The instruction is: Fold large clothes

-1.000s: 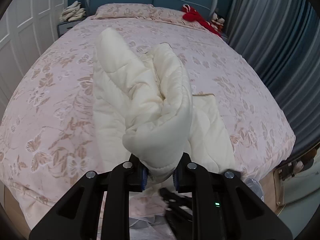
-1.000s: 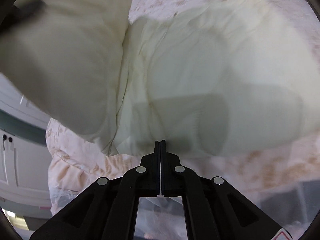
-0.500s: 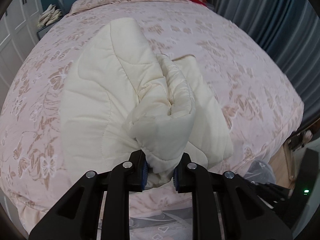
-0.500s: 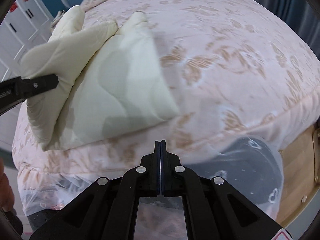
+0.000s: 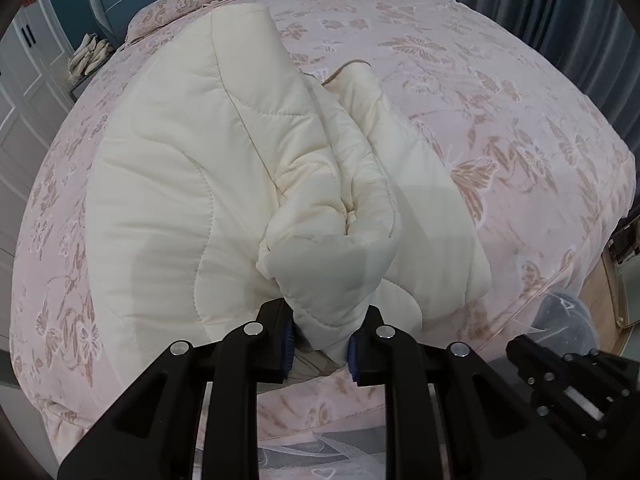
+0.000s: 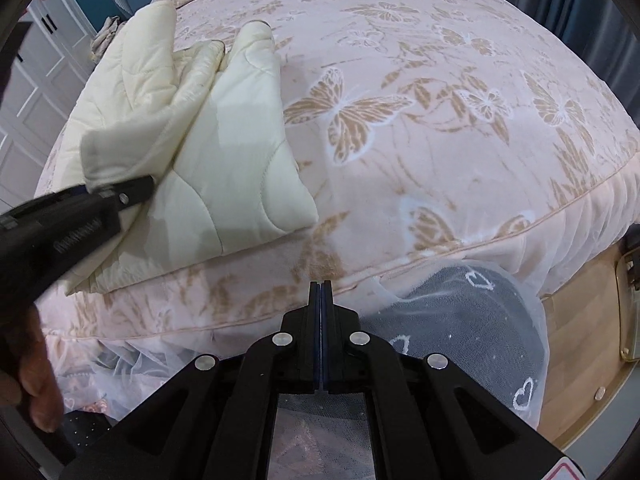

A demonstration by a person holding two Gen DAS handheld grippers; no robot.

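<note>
A cream quilted garment [image 5: 192, 184] lies partly folded on the bed near its front edge; it also shows in the right wrist view [image 6: 224, 168]. My left gripper [image 5: 320, 344] is shut on a bunched fold of the garment and holds that fold just above the rest. In the right wrist view the left gripper [image 6: 116, 196] shows at the left, clamped on the fold. My right gripper [image 6: 321, 292] is shut and empty, off the bed's front edge, to the right of the garment.
The bed [image 5: 520, 128] has a pink butterfly-print cover [image 6: 440, 120]. White lace netting over something dark [image 6: 460, 320] hangs below the bed's edge. Wooden floor [image 6: 580, 344] is at the right. Grey curtains [image 5: 560, 12] and white cupboards [image 5: 24, 92] flank the bed.
My left gripper has lowered the held fold toward the bed, so the garment lies flatter. My right gripper has pulled back from the garment to the bed's edge, staying shut.
</note>
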